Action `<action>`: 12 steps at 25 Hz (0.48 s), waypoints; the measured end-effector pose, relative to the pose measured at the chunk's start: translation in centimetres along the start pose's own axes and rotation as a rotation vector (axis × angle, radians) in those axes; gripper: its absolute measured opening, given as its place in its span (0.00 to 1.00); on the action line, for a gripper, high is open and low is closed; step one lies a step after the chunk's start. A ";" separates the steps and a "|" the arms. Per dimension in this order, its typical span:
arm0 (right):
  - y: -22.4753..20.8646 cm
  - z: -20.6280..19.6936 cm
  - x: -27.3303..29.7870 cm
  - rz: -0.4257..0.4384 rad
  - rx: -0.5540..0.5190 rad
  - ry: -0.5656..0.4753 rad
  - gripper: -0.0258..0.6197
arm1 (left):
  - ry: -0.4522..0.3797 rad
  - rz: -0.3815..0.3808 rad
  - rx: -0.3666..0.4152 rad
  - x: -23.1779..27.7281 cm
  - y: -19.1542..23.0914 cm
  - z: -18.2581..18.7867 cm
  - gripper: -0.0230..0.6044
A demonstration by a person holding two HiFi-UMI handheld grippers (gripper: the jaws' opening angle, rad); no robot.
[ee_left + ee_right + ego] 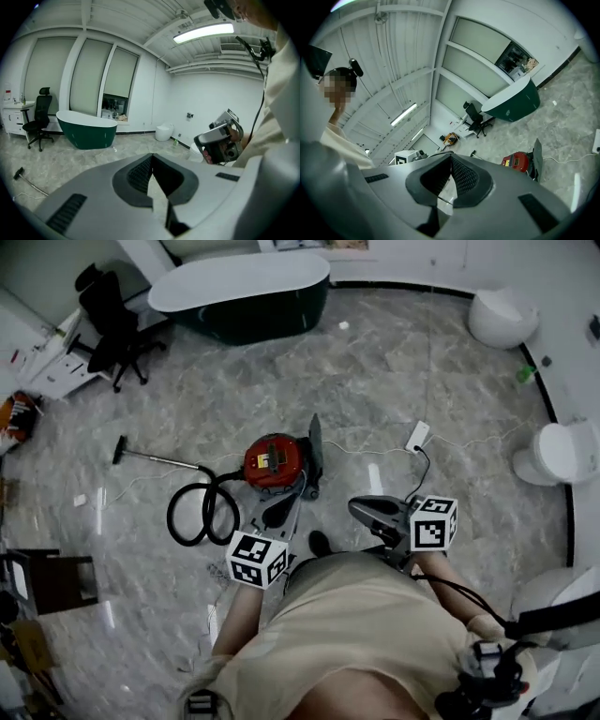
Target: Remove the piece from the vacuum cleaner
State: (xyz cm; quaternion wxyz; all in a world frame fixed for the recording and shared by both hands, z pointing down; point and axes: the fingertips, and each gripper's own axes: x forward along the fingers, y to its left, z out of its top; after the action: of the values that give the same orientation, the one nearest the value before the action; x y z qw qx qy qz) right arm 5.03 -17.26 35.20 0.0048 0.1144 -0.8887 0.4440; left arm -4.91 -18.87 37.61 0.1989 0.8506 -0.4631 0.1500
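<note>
On the grey marble floor just ahead of the person, the red vacuum cleaner [275,462] sits with its black hose [199,514] looped to its left and a dark flap [315,448] standing upright on its right. The left gripper [281,508] is held on the near side of it, jaws pressed together on nothing. The right gripper [360,509] is likewise closed and empty.

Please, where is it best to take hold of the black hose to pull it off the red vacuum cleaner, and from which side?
Probably at its end, right where the black hose meets the red vacuum cleaner, coming from the left in the head view. The hose leaves the body there and loops on the floor; a dark upright flap stands on the other side.
</note>
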 end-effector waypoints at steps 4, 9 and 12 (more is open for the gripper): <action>-0.7 -0.3 3.6 -0.036 0.032 0.039 0.04 | 0.009 0.047 -0.034 -2.0 4.1 -1.5 0.03; -3.2 -0.6 8.3 -0.055 0.146 0.137 0.04 | 0.002 0.126 -0.097 -3.8 8.0 -2.7 0.03; -4.4 -0.4 9.5 -0.064 0.168 0.175 0.04 | 0.018 0.153 -0.126 -4.2 8.6 -3.4 0.03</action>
State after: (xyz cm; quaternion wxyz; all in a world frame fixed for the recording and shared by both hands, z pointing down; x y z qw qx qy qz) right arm -3.35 -21.33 39.95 0.0868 0.1037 -0.8403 0.5249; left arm -14.66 -18.43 40.47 0.2439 0.7972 -0.5335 0.1428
